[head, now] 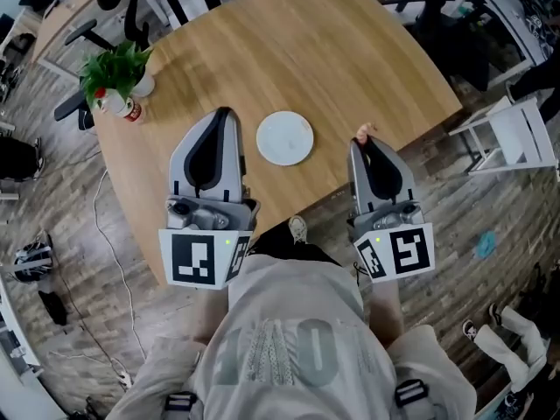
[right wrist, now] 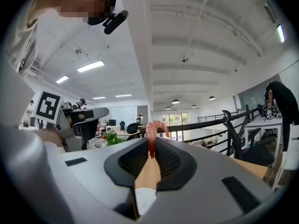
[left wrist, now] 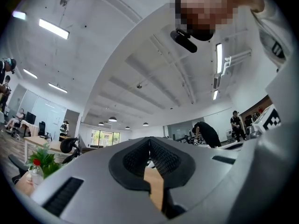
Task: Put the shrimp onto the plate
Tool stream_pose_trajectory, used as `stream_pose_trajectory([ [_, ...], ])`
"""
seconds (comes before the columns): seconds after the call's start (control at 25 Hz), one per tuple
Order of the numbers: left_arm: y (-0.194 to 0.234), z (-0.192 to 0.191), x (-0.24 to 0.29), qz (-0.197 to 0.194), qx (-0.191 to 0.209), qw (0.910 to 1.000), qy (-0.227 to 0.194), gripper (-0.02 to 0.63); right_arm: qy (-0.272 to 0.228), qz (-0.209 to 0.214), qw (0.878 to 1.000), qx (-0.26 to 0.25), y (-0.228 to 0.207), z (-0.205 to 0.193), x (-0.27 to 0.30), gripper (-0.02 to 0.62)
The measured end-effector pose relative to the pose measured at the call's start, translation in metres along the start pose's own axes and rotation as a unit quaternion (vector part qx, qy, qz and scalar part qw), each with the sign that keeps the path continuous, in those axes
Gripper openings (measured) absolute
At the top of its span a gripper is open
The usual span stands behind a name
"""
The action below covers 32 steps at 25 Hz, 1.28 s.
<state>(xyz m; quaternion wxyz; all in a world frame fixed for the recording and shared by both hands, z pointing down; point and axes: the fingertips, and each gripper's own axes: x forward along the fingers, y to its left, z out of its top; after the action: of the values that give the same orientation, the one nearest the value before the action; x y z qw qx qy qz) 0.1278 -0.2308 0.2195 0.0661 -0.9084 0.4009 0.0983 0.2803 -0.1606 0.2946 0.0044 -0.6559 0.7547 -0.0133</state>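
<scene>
A pink shrimp (right wrist: pixel 153 135) sticks up from between the tips of my right gripper (right wrist: pixel 150 154), which is shut on its tail end. From the head view the same shrimp (head: pixel 364 132) shows at the tip of the right gripper (head: pixel 366 142), at the table's near right edge. The white plate (head: pixel 285 137) lies empty on the wooden table (head: pixel 350 51), to the left of the shrimp and between both grippers. My left gripper (head: pixel 225 114) hovers just left of the plate; its jaws are shut with nothing between them (left wrist: pixel 149 143).
A potted green plant (head: pixel 116 71) and a small bottle with a red label (head: pixel 122 107) stand at the table's left edge. Office chairs (head: pixel 131 7) sit beyond the far-left side, and a white folding chair (head: pixel 516 134) stands on the floor to the right.
</scene>
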Motion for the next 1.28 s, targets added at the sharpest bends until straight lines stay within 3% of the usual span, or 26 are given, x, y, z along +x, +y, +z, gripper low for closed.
stream_pose_trajectory([
  [0.32, 0.023, 0.000, 0.015, 0.011, -0.004, 0.9999, -0.009, 0.009, 0.006, 0.018, 1.000, -0.008, 0.012, 0.009, 0.027, 0.049],
  [0.72, 0.051, -0.013, 0.017, 0.038, 0.002, 0.9993, 0.006, 0.009, 0.032, 0.067, 0.997, -0.029, 0.031, -0.017, 0.073, 0.049],
  [0.92, 0.056, -0.026, 0.010, 0.048, 0.000, 0.9986, 0.021, 0.009, 0.098, 0.121, 0.987, -0.034, 0.046, -0.076, 0.112, 0.049],
  [1.08, 0.060, -0.032, 0.007, 0.053, 0.002, 0.9982, 0.027, 0.009, 0.178, 0.148, 0.971, -0.055, 0.052, -0.141, 0.136, 0.050],
  [1.28, 0.069, -0.035, 0.000, 0.066, -0.001, 0.9974, 0.027, 0.010, 0.251, 0.173, 0.949, -0.085, 0.058, -0.196, 0.149, 0.049],
])
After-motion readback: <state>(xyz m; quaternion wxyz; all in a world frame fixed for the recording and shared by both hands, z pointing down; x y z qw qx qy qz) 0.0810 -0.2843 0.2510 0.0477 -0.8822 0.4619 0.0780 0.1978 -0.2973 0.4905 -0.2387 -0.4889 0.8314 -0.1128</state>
